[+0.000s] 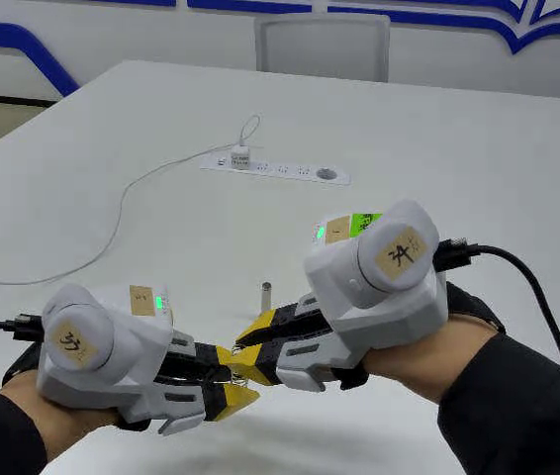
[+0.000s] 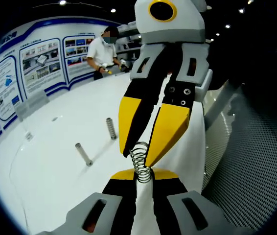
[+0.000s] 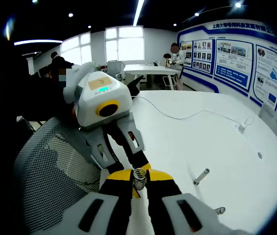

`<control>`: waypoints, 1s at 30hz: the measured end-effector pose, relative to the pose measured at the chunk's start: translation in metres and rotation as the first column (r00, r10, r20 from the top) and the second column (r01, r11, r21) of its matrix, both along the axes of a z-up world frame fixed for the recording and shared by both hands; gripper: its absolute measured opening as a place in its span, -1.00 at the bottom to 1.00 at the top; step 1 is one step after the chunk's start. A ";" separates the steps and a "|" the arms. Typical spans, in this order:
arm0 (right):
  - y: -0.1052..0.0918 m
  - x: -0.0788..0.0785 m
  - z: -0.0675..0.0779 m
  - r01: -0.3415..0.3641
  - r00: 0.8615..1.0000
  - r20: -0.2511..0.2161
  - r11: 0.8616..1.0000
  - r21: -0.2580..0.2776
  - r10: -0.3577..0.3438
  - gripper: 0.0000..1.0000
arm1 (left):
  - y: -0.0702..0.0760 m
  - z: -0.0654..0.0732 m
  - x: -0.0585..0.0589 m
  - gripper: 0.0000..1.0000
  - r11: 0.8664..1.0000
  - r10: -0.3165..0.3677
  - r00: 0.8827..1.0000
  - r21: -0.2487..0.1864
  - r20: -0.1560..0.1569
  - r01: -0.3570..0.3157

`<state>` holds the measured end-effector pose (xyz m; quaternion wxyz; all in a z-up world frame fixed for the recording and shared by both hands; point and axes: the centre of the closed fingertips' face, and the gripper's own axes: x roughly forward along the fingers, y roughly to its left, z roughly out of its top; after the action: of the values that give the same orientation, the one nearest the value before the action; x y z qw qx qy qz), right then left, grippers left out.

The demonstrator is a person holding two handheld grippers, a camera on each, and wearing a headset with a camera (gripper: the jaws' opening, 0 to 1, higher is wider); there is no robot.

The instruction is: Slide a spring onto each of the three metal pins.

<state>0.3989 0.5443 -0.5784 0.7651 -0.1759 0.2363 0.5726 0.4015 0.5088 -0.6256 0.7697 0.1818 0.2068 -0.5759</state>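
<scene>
Nearest the head camera, left gripper (image 1: 229, 379) and right gripper (image 1: 250, 346) meet tip to tip low over the white worktop (image 1: 458, 178), with one spring (image 2: 141, 161) between them. In the left gripper view the left gripper is clamped on the lower end of the spring. The right gripper's yellow fingertips (image 2: 164, 128) come in from above and close on either side of the upper end. In the right gripper view the spring sits end-on, pinched between that gripper's own yellow tips. Both grippers are therefore grasping the same spring, held clear of the worktop.

Surroundings, left to right in the head view:
- A thin white cable (image 1: 122, 213) runs from the left edge across the worktop to a white plug (image 1: 240, 156).
- The plug is seated at the left end of a white power strip (image 1: 290, 170), well behind the grippers.
- One metal pin (image 1: 267, 295) stands upright just beyond the gripper tips, apart from them.
- A grey chair (image 1: 322, 45) stands at the far edge of the worktop.

The left gripper view shows a bare pin (image 2: 83, 154). A second pin (image 2: 111, 128) beyond it has a ribbed shank, as if a coil were over it, though this cannot be confirmed. A mesh chair back (image 2: 246, 147) stands close on the right of that view.
</scene>
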 end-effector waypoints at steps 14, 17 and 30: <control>0.000 0.002 -0.001 0.010 1.000 0.018 1.000 0.009 -0.010 -0.73 | 0.000 0.005 0.002 -0.79 0.999 0.020 1.000 -0.045 -0.020 -0.021; -0.001 0.004 0.001 0.019 1.000 0.016 1.000 0.017 -0.020 -0.73 | -0.001 0.006 0.002 -0.79 0.998 0.023 0.999 -0.051 -0.028 -0.025; 0.000 0.005 0.004 0.031 0.999 0.018 0.999 0.027 -0.031 -0.77 | -0.001 0.010 0.003 -0.78 0.996 0.037 0.998 -0.080 -0.043 -0.040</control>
<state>0.4041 0.5444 -0.5746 0.7784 -0.1673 0.2242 0.5621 0.4047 0.5074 -0.6159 0.7830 0.1345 0.2024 -0.5726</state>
